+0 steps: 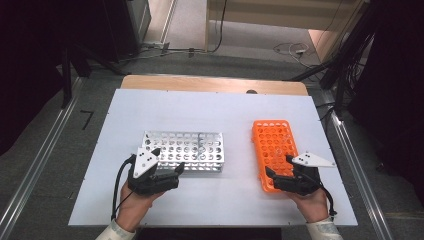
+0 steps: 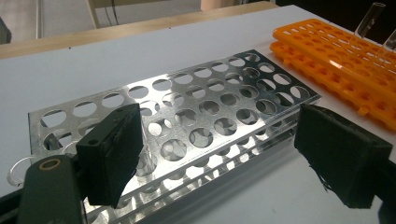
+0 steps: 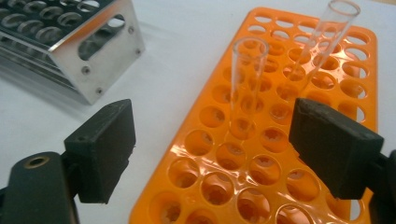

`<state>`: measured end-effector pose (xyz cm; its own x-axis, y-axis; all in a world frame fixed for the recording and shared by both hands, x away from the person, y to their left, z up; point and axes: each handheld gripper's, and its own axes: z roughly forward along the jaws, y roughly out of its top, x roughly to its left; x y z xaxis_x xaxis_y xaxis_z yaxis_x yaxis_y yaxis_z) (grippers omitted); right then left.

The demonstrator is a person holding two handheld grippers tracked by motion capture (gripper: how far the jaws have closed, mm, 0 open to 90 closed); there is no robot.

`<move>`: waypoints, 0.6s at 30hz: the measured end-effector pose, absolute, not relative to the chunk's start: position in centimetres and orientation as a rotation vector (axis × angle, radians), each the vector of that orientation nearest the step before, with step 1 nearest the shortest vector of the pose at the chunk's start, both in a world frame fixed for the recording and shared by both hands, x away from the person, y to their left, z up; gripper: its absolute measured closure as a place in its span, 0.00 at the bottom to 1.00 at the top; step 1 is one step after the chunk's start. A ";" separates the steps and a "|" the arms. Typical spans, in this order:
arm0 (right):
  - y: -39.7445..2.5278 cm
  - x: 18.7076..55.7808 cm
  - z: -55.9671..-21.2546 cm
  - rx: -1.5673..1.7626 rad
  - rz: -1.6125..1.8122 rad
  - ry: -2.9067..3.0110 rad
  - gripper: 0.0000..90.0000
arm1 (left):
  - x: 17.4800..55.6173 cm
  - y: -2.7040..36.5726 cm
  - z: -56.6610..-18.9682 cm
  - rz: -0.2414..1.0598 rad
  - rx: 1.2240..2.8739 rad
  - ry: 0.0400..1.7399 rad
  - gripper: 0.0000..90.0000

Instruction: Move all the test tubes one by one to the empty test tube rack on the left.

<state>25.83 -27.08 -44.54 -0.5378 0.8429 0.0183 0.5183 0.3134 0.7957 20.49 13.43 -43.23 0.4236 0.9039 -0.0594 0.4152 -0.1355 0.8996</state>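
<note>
**A:** High view first: my left gripper (image 1: 167,167) sits at the near edge of the metal rack (image 1: 184,150), about seven o'clock on the white table (image 1: 210,107). My right gripper (image 1: 280,167) is at five o'clock, over the near end of the orange rack (image 1: 272,150).

**B:** Jaws?

**A:** Both pairs stand wide apart, holding nothing. In the right gripper view two clear glass tubes stand in the orange rack: one tube (image 3: 246,84) upright at twelve o'clock between my jaws, the other tube (image 3: 322,39) leaning at one o'clock just beyond.

**B:** And the left?

**A:** In the left gripper view the metal rack (image 2: 187,121) lies straight ahead, and the orange rack (image 2: 341,60) is at two o'clock.
</note>
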 end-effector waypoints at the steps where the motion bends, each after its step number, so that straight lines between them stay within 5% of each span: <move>1: -27.1 26.0 -44.7 1.215 1.087 2.184 0.14 | 20.5 13.4 -43.2 0.650 1.736 1.149 0.17; 10: -26.9 27.3 -45.6 1.241 1.053 2.168 0.19 | 20.6 13.3 -43.4 0.643 1.741 1.151 0.17; 18: -27.0 27.8 -46.0 1.233 1.061 2.148 0.45 | 20.6 13.3 -43.4 0.640 1.742 1.153 0.17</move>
<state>27.79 -27.05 -45.97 -0.5038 0.8638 -0.0021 0.5235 0.3072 0.7947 20.59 13.32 -43.42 0.4261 0.9025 -0.0633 0.4239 -0.1373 0.8952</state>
